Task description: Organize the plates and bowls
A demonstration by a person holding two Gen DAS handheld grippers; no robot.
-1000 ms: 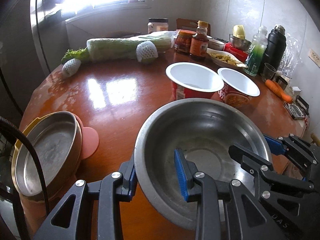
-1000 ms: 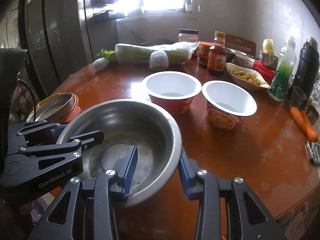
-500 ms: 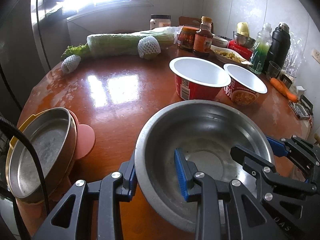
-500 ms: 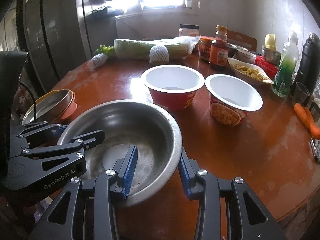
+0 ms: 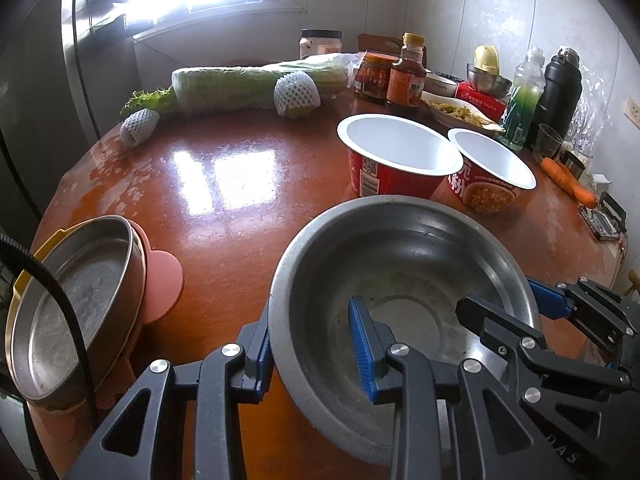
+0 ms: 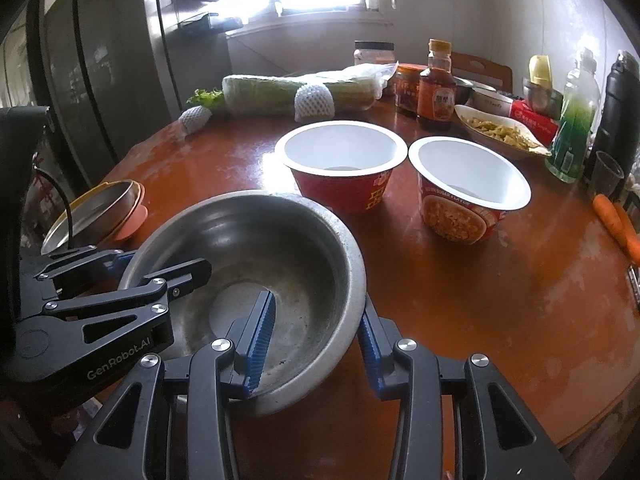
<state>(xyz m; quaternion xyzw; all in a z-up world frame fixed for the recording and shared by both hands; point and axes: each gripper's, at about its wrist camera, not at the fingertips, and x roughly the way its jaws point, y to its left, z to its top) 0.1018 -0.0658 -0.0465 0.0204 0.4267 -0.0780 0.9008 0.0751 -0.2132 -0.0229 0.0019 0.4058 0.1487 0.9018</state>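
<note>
A large steel bowl [image 5: 404, 256] [image 6: 256, 240] is held over the near part of the red-brown table [image 5: 240, 208]. My left gripper [image 5: 310, 346] is shut on its left rim, one finger inside, one outside. My right gripper [image 6: 316, 338] is shut on its right rim the same way; it also shows in the left wrist view [image 5: 516, 312]. A stack of a steel plate [image 5: 76, 292] on pink and yellow plates sits at the left edge; it also shows in the right wrist view [image 6: 96, 212]. Two empty red noodle bowls [image 5: 400, 156] [image 5: 490, 168] stand beyond.
At the back lie a wrapped cabbage [image 5: 256, 84], net-wrapped fruit [image 5: 298, 90], jars and a sauce bottle [image 5: 408, 72], a dish of food [image 5: 460, 112], a green bottle [image 5: 522, 100], a black flask [image 5: 560, 92]. Carrots [image 5: 568, 176] lie at the right edge.
Both grippers and the steel bowl have risen and drawn back slightly from the noodle bowls. The grips on the rim are unchanged.
</note>
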